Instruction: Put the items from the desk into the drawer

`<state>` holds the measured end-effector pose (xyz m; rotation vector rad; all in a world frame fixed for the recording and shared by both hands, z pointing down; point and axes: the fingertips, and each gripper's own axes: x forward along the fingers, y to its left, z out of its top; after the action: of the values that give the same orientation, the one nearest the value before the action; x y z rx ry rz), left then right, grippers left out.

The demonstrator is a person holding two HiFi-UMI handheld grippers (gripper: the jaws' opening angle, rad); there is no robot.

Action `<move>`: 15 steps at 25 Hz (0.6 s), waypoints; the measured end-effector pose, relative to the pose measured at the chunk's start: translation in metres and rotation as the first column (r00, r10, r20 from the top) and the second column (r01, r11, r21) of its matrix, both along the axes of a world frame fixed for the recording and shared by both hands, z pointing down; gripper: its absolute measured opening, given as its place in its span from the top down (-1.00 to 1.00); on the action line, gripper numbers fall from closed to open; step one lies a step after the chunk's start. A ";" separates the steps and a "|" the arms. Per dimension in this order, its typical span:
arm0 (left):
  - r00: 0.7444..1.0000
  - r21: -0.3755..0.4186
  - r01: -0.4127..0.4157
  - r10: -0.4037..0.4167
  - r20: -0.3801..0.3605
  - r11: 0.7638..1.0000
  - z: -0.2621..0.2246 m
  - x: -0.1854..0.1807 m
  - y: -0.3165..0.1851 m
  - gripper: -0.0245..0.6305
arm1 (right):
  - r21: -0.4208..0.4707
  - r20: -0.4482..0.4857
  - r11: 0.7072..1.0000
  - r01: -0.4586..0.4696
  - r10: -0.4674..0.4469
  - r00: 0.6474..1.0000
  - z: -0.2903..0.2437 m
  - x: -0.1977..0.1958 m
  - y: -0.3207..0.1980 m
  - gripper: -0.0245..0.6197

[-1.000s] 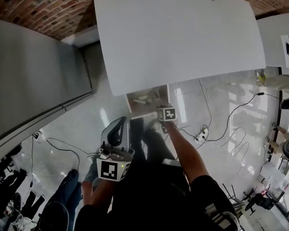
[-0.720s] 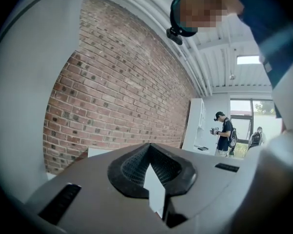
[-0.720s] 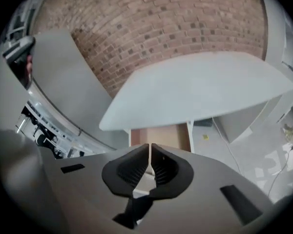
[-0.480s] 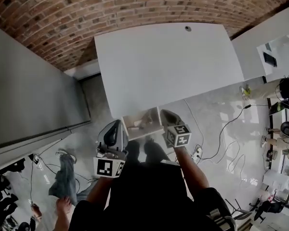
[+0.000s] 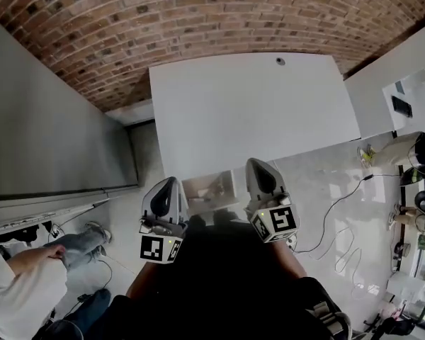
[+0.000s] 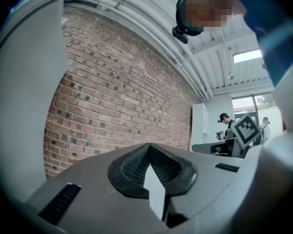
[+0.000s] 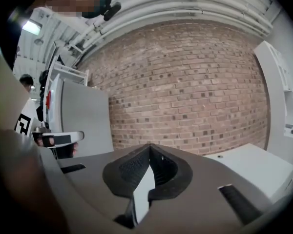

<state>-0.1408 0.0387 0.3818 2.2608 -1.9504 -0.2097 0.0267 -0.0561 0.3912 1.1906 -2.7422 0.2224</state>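
White rectangular desk top (image 5: 248,112) bare. Small items (image 5: 216,187), too blurred to name, lying in open pale wooden drawer (image 5: 198,191) under desk's near edge. Grey left gripper (image 5: 168,188) and grey right gripper (image 5: 259,168) both with jaws pressed together, nothing between, raised either side of drawer. Judged: contents light and small; drawer stiff, free-sliding, best pushed flat on front panel. Versus a second ago: right gripper lifted away from drawer, now level with left.
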 end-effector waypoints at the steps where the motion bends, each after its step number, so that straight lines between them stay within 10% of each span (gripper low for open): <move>1: 1.000 0.003 0.015 -0.015 -0.003 1.000 -0.002 0.002 -0.001 0.92 | 0.011 0.008 1.000 0.013 -0.013 1.000 -0.007 0.001 0.001 0.92; 15: 0.998 -0.010 0.063 -0.063 0.011 0.998 0.002 0.026 -0.027 0.92 | -0.038 0.038 0.997 0.064 -0.063 0.997 0.003 0.013 -0.020 0.92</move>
<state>-0.1149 0.0122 0.3835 2.2007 -2.0254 -0.1951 0.0395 -0.0760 0.3941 1.0982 -2.7888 0.2926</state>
